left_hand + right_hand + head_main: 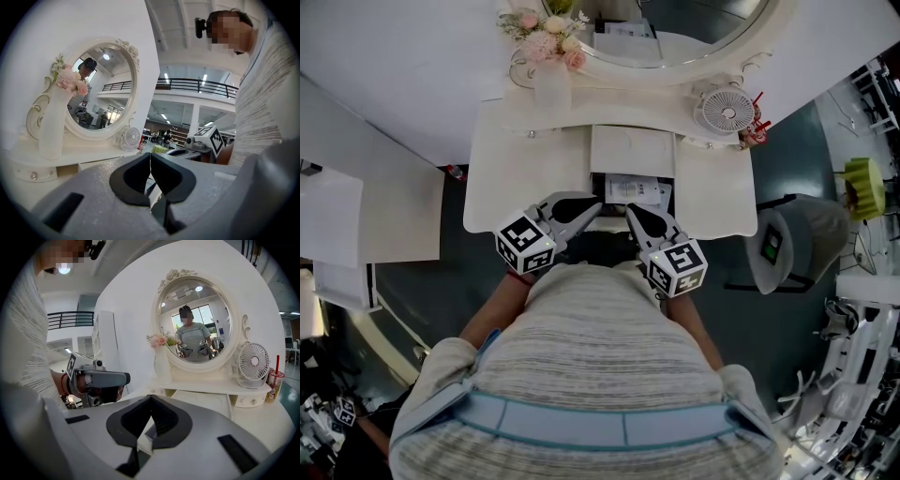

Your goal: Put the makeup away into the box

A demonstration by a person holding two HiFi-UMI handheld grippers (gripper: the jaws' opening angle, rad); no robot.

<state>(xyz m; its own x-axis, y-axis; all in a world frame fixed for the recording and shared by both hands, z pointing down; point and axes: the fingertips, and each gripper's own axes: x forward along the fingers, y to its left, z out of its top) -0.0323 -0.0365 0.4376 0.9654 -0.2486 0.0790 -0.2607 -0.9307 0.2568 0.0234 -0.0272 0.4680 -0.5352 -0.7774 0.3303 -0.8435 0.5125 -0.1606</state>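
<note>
I stand at a white dressing table (502,178) with both grippers held close to my body. In the head view my left gripper (596,210) and right gripper (630,212) point towards each other over the open middle drawer (639,190), which holds a white printed item. The left gripper (150,157) has its jaws shut with nothing between them. The right gripper (151,399) is also shut and empty. No makeup or box can be made out in any view.
An oval mirror (197,319) stands at the back of the table. A white vase of pink flowers (549,47) is at its left, a small white fan (727,111) and a cup with red straws (756,129) at its right. A grey chair (802,239) stands right of the table.
</note>
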